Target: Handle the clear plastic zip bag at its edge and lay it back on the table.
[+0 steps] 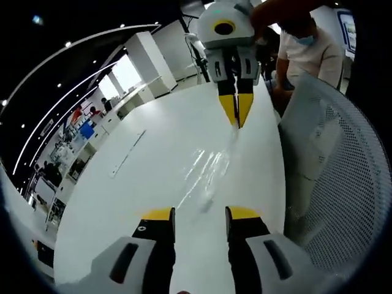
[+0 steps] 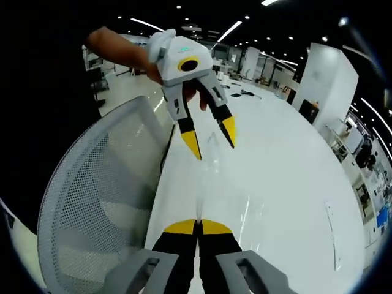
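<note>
The white bench (image 1: 153, 165) is being flanked along its edge by a grey mesh chair (image 2: 92, 190), whose back is showing beside both grippers. The clear plastic zip bag (image 1: 208, 174) is lying stretched between the two grippers, low over the bench top. One edge of it is being pinched by the right gripper (image 2: 197, 224), its jaws closed on the film, while the left gripper (image 1: 199, 215) is being held with jaws wide at the bag's other end.

no readable text, labels, brands or numbers on anything in view
</note>
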A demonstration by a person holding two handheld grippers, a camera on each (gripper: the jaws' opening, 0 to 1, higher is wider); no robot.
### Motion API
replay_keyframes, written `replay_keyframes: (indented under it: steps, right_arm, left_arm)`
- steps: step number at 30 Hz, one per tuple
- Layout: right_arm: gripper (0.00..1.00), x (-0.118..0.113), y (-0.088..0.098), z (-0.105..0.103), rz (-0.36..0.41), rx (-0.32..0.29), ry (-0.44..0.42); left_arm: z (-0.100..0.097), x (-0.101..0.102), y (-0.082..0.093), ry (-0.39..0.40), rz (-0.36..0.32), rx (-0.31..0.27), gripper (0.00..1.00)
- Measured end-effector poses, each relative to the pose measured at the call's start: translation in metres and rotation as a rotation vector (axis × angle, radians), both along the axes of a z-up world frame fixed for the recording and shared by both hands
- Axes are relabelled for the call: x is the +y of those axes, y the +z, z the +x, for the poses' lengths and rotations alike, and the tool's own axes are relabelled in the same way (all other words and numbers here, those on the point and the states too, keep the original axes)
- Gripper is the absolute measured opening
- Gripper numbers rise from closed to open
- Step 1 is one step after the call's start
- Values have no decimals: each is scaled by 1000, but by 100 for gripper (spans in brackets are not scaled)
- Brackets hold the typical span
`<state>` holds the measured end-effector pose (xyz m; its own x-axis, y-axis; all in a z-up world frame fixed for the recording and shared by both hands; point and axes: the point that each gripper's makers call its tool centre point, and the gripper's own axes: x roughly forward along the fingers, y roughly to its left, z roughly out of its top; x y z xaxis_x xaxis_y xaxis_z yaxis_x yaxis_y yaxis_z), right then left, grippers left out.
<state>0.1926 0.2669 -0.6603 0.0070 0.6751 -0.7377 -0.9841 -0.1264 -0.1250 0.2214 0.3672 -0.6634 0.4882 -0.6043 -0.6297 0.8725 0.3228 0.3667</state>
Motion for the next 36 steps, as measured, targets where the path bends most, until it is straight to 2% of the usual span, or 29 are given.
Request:
replay_keyframes:
  steps: [2, 5, 14, 16, 18, 22, 26, 36]
  right_arm:
    - [0, -1, 0, 0, -3, 1, 1]
    - [0, -3, -1, 0, -11, 4, 0]
    - [0, -8, 0, 0, -27, 53, -42]
    - [0, -7, 1, 0, -15, 98, -87]
    - [0, -7, 1, 1, -10, 110, -103]
    - [4, -3, -1, 1, 1, 134, -131]
    - [7, 8, 4, 3, 28, 105, -129]
    - [7, 48, 24, -1, 97, 85, -86]
  left_arm:
    - [-3, -3, -1, -21, 0, 19, 19]
    - [-9, -8, -5, -62, -6, 56, 3]
    - [-10, -13, -2, -67, -27, 77, 1]
    - [-11, -13, -1, -64, -29, 94, 1]
    - [-12, -13, 0, -53, -35, 119, 1]
    - [-12, -14, 1, -54, -40, 109, 1]
    - [-15, -18, 2, -64, -39, 104, 1]
    - [-19, -28, 11, -80, -55, 106, 1]
